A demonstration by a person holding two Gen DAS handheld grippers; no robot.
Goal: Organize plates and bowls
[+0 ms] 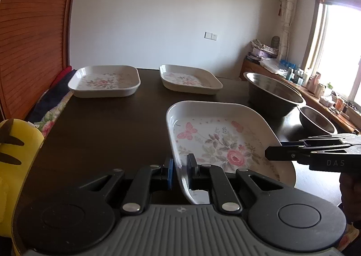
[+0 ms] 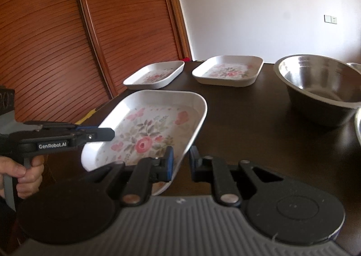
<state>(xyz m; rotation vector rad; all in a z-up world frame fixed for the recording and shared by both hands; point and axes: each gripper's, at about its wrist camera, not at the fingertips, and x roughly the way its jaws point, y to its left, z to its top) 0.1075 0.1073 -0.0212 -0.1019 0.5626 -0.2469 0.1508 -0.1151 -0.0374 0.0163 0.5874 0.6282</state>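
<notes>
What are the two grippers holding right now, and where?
Both grip one floral plate: the left gripper on its left rim, the right gripper on its right rim.

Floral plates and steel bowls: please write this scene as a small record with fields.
held plate: floral plate, lifted over the table
left gripper: shut on the plate's left rim
right gripper: shut on its right rim
resting plates: far left plate, far right plate, apart
bowls: big bowl and small bowl, right side of table
stacked yet: no
</notes>
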